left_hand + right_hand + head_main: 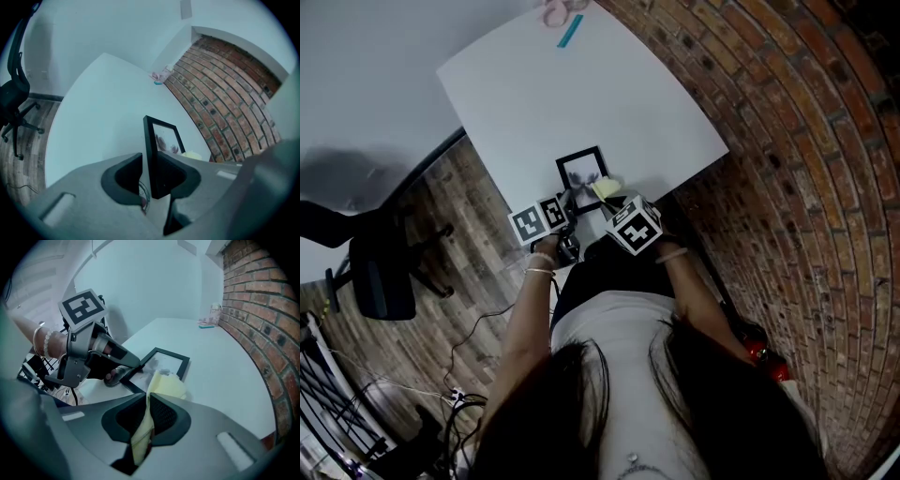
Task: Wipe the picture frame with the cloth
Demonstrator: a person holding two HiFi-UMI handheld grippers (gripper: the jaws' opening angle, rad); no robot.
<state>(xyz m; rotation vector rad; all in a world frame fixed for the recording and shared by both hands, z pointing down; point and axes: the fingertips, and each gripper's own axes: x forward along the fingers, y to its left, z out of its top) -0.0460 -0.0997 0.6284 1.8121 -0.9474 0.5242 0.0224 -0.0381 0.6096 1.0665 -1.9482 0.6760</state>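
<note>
A black picture frame (581, 174) lies near the front edge of the white table (581, 94). My left gripper (149, 180) is shut on the frame's (161, 140) near edge, and it tilts the frame (161, 364) slightly up. My right gripper (147, 420) is shut on a pale yellow cloth (164, 385), whose free end rests on the frame's near right corner. In the head view the cloth (606, 187) shows just past the right gripper (614, 208), and the left gripper (567, 202) holds the frame's lower left corner.
A teal object (570, 32) and a pink item (558, 11) lie at the table's far end. A brick wall (806, 141) runs along the right. An office chair (380, 272) stands on the wood floor at the left. Cables (455, 394) trail near the person's feet.
</note>
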